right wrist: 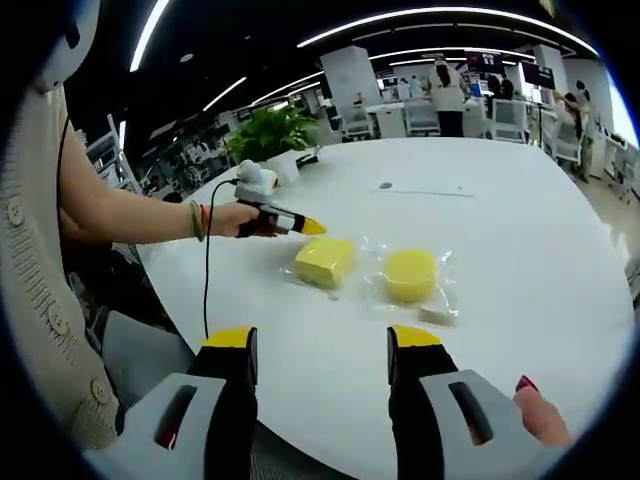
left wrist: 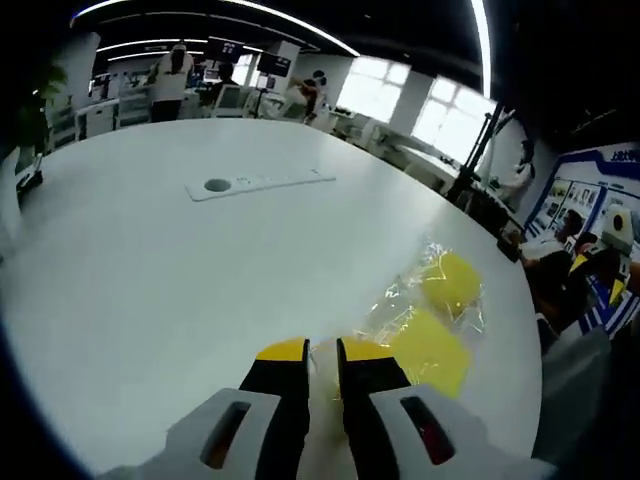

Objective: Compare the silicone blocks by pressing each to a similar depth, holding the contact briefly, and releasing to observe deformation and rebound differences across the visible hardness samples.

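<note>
Two yellow silicone blocks lie in clear wrap on the white table [right wrist: 520,250]. The square block [right wrist: 325,261] is on the left and the round block [right wrist: 410,273] on the right, with a small pale piece [right wrist: 436,315] beside the round one. My right gripper [right wrist: 320,340] is open, short of the blocks and above the table's near edge. A hand holds my left gripper [right wrist: 308,227], its yellow tip just left of the square block. In the left gripper view the jaws of my left gripper [left wrist: 322,350] stand almost together with nothing between them, the square block [left wrist: 432,350] and round block [left wrist: 452,280] to their right.
A white strip with a round hole [left wrist: 258,183] lies mid-table, also seen as the strip [right wrist: 420,190]. A potted plant [right wrist: 270,130] stands at the far left edge. A black cable [right wrist: 207,290] hangs from the left gripper. People and desks fill the background.
</note>
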